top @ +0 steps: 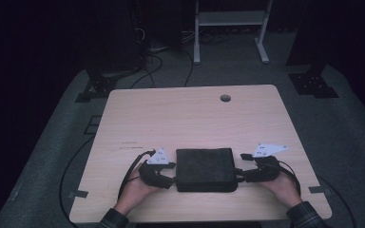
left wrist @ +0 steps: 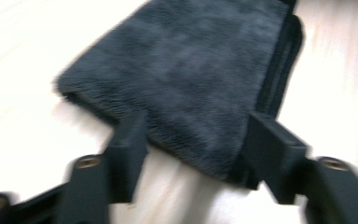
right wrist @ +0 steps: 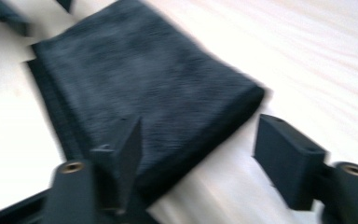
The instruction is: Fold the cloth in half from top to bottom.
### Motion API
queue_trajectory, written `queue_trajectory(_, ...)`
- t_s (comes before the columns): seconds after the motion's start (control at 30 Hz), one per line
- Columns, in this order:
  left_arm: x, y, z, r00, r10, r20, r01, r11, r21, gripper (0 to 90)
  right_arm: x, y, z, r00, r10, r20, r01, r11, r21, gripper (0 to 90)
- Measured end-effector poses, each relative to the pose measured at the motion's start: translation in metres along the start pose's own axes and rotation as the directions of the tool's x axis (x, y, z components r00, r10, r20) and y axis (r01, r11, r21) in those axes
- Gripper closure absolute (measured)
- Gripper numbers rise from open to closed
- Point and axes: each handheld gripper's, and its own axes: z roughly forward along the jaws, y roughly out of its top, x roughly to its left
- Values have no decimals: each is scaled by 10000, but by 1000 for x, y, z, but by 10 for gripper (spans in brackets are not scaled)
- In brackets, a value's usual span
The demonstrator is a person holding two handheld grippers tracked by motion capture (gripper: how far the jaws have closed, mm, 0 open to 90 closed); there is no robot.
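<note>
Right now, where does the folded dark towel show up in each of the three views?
High view: folded dark towel near the table's front edge, between both grippers.
Left gripper view: top centre, reaching to the jaws.
Right gripper view: upper left to centre.
Shared landmark: pale wooden table.

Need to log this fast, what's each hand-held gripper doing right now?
Left hand-held gripper: open, jaws straddling a corner of the folded dark towel.
Right hand-held gripper: open, at the towel's other end, gripping nothing.

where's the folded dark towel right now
In the high view the folded dark towel lies flat near the table's front edge, between the left gripper and the right gripper.
</note>
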Motion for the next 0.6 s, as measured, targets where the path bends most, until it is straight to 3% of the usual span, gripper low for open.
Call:
queue_trajectory(0.1, 5, -4, -8, 9987, -120, -500, 110, 9997, -210, 224, -11, -3, -7, 9960, 554, 703, -544, 9984, -171, 184)
queue_trajectory(0.23, 13, -15, -20, 9914, -438, -1233, 410, 9989, -248, 104, -21, -10, -16, 9871, 1056, 1207, -1023, 9942, -327, 148)
queue_trajectory(0.5, 24, -45, -49, 9691, -998, -2255, 979, 9950, -197, 24, -36, -34, -30, 9587, 1828, 2179, -1844, 9828, -129, 126)
queue_trajectory(0.6, 26, -55, -55, 9618, -1174, -2471, 1186, 9929, -103, 13, -38, -41, -34, 9531, 1899, 2357, -1929, 9812, -103, 119)
